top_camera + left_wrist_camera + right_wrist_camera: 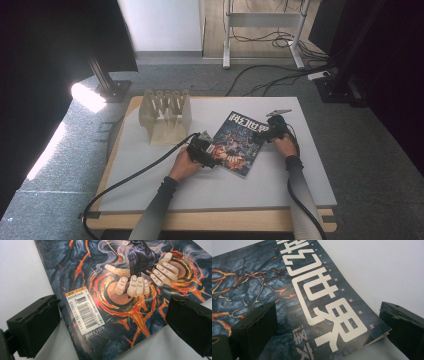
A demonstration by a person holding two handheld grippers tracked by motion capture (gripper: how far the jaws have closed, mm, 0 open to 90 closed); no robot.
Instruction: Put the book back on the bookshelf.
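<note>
On the grey table (150, 175) the magazine (239, 142) lies flat between both grippers. The left gripper (204, 150) and right gripper (275, 129) gape, holding nothing; a shallow pinch could catch only the cover and tear it.

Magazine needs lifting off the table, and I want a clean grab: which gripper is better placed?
Probably the right gripper: its open jaws straddle the magazine corner. The left gripper hangs over the flat cover.
</note>
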